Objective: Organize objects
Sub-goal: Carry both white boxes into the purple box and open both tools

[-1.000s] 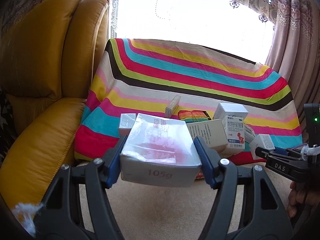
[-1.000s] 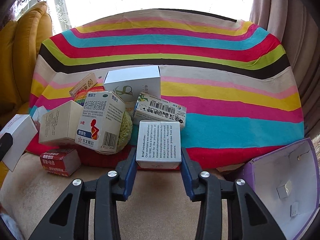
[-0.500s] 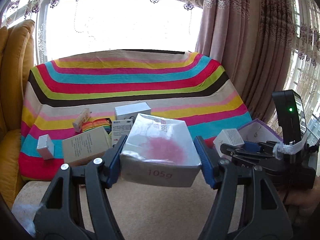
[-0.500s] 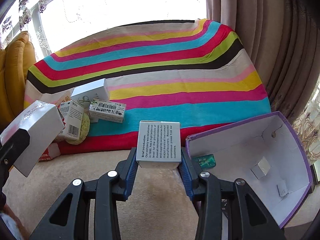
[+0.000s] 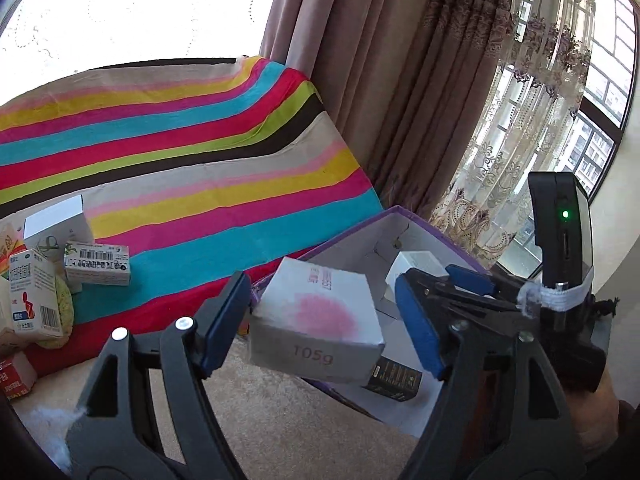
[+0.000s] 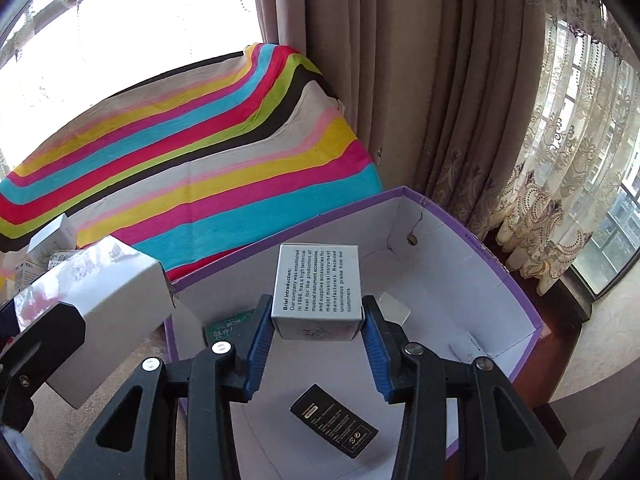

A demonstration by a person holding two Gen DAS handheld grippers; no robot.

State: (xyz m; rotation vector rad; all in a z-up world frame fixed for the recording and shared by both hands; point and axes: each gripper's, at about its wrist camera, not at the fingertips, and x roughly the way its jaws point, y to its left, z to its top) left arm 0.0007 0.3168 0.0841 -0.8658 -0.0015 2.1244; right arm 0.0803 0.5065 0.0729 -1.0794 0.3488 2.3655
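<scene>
A white box marked 105g with a pink patch (image 5: 320, 320) hangs tilted between the pads of my left gripper (image 5: 322, 286), whose jaws are opening; gaps show on both sides of it. It is over the near left corner of the open purple box (image 5: 348, 236). My right gripper (image 6: 316, 304) is over the inside of the purple box (image 6: 320, 220). Its jaws are opening around a small white box with printed text (image 6: 318, 284), and the pads stand just off its sides. The 105g box (image 6: 104, 296) also shows at the left of the right wrist view.
A black card (image 6: 334, 420) and a green packet (image 6: 230, 326) lie inside the purple box. Several cartons (image 5: 96, 264) are piled at the left on the striped cloth (image 5: 180, 160). Curtains (image 5: 400, 80) and a window close off the right side. Beige carpet (image 5: 280, 420) lies in front.
Both grippers have swung right, from the carton pile to the purple box. Both pairs of jaws have widened, and the 105g box has tipped loose between the left pads.
</scene>
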